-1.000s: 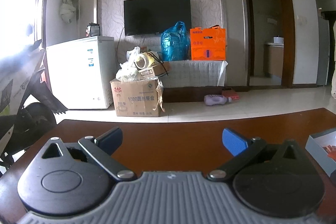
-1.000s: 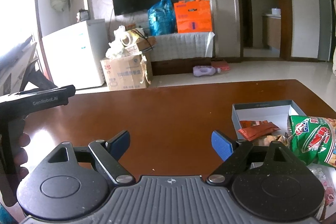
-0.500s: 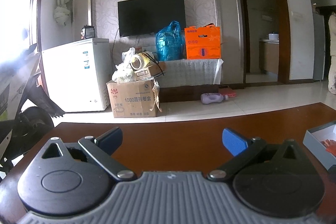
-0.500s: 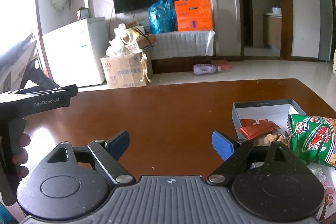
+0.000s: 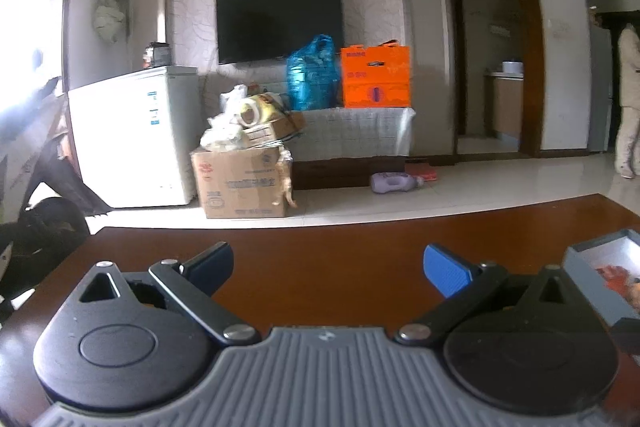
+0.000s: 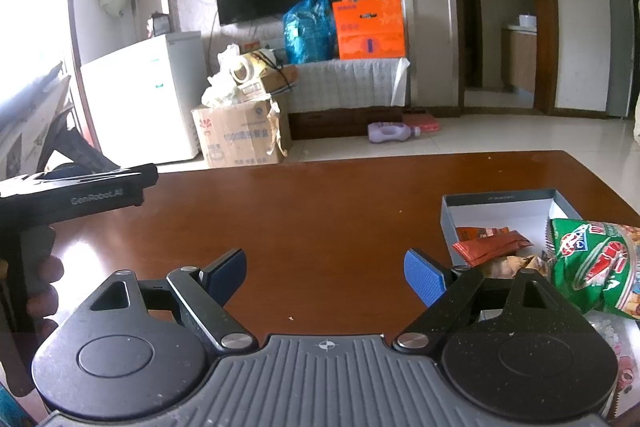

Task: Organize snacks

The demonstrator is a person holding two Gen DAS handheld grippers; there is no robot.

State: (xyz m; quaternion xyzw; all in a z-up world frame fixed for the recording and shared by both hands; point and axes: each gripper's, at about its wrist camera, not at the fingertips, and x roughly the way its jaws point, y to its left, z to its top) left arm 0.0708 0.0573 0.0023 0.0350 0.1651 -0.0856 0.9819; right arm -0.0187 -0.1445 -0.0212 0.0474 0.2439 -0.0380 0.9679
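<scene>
Look at the lower right of your right wrist view. You see an open grey box [image 6: 500, 197] with a white inside, lying flat on the brown tabletop [image 6: 320, 211]. An orange-red snack packet [image 6: 490, 241] lies flat in the box. A crinkly tan packet [image 6: 516, 264] lies just below it. A big green snack bag [image 6: 592, 267] with red and white pictures leans over the box's right side. In your left wrist view, the same box [image 5: 592, 267] peeks in at the right edge.
</scene>
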